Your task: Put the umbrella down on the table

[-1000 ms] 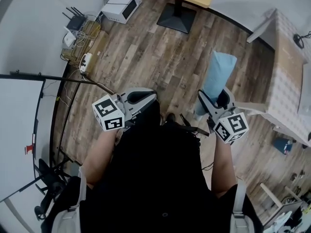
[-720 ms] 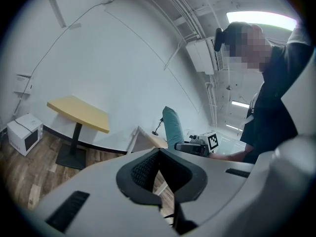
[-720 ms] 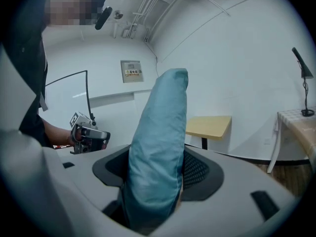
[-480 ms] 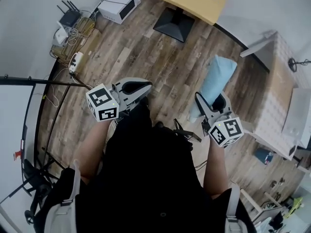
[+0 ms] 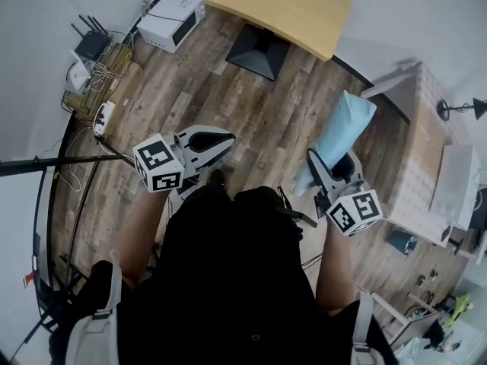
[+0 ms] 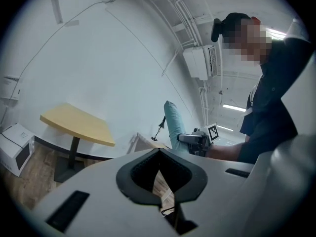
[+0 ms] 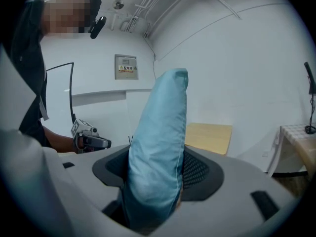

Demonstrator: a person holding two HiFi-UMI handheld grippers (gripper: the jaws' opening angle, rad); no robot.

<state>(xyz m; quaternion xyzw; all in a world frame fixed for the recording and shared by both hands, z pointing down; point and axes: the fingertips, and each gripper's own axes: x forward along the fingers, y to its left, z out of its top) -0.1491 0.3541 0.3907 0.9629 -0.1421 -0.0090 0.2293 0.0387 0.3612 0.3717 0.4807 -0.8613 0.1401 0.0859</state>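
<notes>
A folded light-blue umbrella (image 5: 340,134) stands up out of my right gripper (image 5: 335,163), which is shut on its lower part; its tip points toward the yellow table. In the right gripper view the umbrella (image 7: 160,147) fills the gap between the jaws of the right gripper (image 7: 155,184). My left gripper (image 5: 218,137) is held out over the wooden floor, shut with nothing in it. In the left gripper view the left gripper (image 6: 159,177) has its jaws pressed together, and the umbrella (image 6: 173,125) shows beyond them. A checkered table (image 5: 423,162) stands to the right.
A yellow table (image 5: 285,4) on a black base (image 5: 259,50) stands ahead. A white microwave (image 5: 172,11), a router (image 5: 90,46) and a power strip (image 5: 101,116) lie on the floor at the left. A desk lamp (image 5: 458,106) stands on the checkered table.
The head view has swung so that both tables show more fully. Both grippers keep their pose in front of the body, the umbrella still in the right one.
</notes>
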